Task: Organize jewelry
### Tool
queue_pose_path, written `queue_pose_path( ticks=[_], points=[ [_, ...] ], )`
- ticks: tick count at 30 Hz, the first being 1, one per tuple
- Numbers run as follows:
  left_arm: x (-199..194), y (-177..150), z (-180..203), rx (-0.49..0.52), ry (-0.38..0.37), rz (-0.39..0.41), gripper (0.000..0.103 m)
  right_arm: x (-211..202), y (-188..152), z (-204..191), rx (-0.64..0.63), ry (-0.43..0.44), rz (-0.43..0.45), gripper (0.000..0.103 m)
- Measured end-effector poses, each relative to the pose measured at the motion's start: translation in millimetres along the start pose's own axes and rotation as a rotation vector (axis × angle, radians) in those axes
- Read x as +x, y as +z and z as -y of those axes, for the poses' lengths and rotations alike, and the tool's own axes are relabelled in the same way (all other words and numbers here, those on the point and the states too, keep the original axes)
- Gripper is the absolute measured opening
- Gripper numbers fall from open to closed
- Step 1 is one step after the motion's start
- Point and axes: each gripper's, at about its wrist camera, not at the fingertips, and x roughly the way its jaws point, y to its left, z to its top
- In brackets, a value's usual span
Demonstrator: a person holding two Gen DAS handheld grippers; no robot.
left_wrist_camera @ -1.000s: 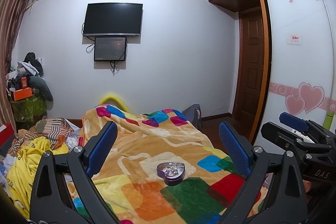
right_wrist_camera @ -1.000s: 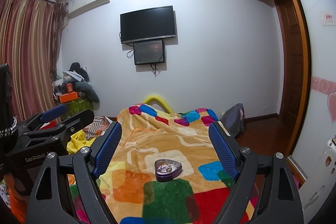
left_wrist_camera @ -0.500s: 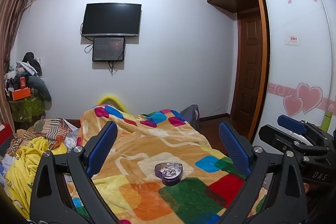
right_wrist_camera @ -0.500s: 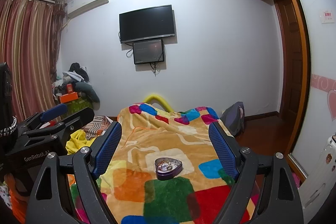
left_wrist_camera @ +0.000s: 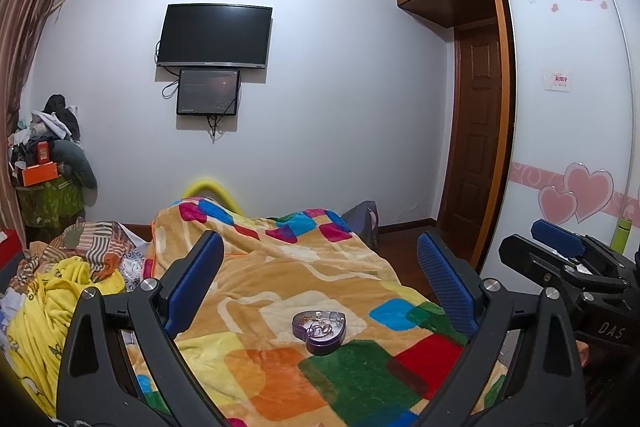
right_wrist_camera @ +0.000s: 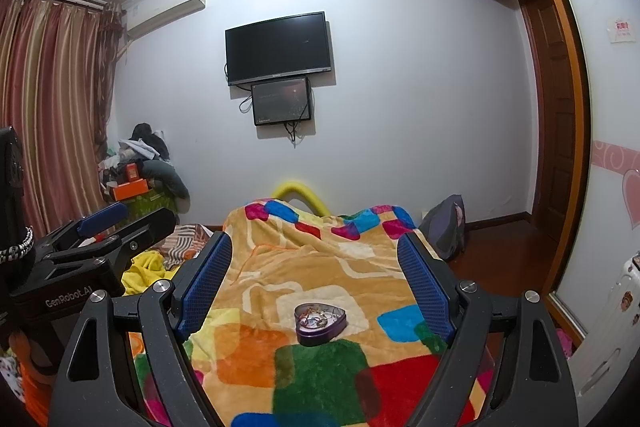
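Note:
A purple heart-shaped tin with tangled jewelry inside sits open on the colourful blanket; it also shows in the right wrist view. My left gripper is open and empty, held above the bed with the tin ahead between its blue pads. My right gripper is open and empty, likewise framing the tin. The right gripper shows at the right edge of the left wrist view, and the left gripper at the left edge of the right wrist view.
A heap of yellow and striped bedding lies left of the blanket. A clothes pile stands by the curtain. A TV hangs on the far wall. A wardrobe with hearts and a door are on the right.
Both views have drifted slightly; the tin has shifted a little left in the left wrist view. Both grippers stay open and empty.

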Motion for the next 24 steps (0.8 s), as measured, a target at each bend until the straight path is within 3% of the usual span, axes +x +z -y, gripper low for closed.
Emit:
queue_pose_path(
  ticks=[24],
  points=[
    [14,-8,-2,-0.008,-0.016,-0.038,0.098,8,0,4,0.018,-0.006,-0.007,0.082]
  ],
)
